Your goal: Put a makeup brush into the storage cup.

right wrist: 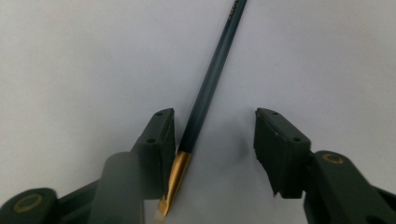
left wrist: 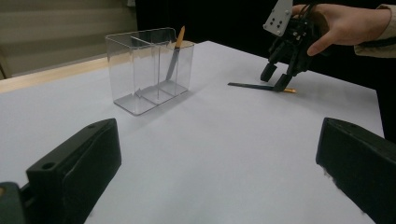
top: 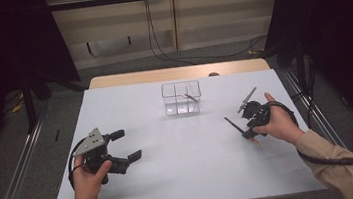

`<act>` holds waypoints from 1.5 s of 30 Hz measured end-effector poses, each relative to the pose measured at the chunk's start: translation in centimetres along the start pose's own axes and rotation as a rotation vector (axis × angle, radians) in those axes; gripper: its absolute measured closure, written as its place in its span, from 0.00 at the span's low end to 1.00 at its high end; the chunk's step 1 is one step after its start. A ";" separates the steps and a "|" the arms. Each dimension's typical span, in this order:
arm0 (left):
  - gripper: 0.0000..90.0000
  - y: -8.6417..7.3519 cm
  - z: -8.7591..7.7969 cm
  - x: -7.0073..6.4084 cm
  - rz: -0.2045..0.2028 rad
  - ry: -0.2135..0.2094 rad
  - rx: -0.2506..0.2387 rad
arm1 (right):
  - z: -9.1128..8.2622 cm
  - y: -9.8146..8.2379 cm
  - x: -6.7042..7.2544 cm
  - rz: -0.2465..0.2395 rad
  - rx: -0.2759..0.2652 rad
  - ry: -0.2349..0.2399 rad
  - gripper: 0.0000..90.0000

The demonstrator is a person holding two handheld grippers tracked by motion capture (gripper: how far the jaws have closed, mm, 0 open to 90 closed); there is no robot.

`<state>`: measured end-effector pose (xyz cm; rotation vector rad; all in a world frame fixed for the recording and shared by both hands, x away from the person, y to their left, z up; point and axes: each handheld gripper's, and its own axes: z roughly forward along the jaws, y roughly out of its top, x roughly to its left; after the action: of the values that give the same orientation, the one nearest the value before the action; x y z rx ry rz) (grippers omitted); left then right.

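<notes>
One brush: thin dark-handled paintbrush with gold ferrule [right wrist: 205, 93] lies flat on white tabletop [top: 181, 159].
Right claw [right wrist: 215, 135]: straddling it, not clenched yet.
Left claw [left wrist: 219, 172]: released, idle.

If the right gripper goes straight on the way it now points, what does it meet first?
Probably the paintbrush, which lies on the white table between the jaws of the right gripper, next to one pad, then the table itself. Its jaws are not yet closed on it.
</notes>
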<state>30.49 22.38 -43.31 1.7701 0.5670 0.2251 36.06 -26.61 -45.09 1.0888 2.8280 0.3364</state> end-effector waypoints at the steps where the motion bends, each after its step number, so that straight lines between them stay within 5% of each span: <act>1: 0.00 0.0 0.0 0.0 0.001 0.001 0.000 | 0.1 0.0 0.0 -0.005 0.002 0.001 0.56; 11: 0.00 0.0 0.1 0.0 0.003 0.000 0.004 | 0.1 0.6 0.0 -0.017 0.036 0.027 0.68; 16: 0.00 0.0 0.1 -0.1 0.005 -0.002 0.004 | 0.1 0.8 0.3 -0.032 0.046 0.040 0.86; 21: 0.00 0.0 0.1 -0.1 0.005 -0.002 0.004 | 0.1 0.8 0.2 -0.045 0.041 0.052 0.92; 45: 0.00 0.0 0.3 0.0 0.010 -0.004 0.014 | -0.9 0.8 0.4 -0.069 0.028 0.083 0.93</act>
<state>30.58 22.11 -43.37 1.7866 0.5584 0.2254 36.11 -25.91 -44.03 1.0018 2.9438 0.3452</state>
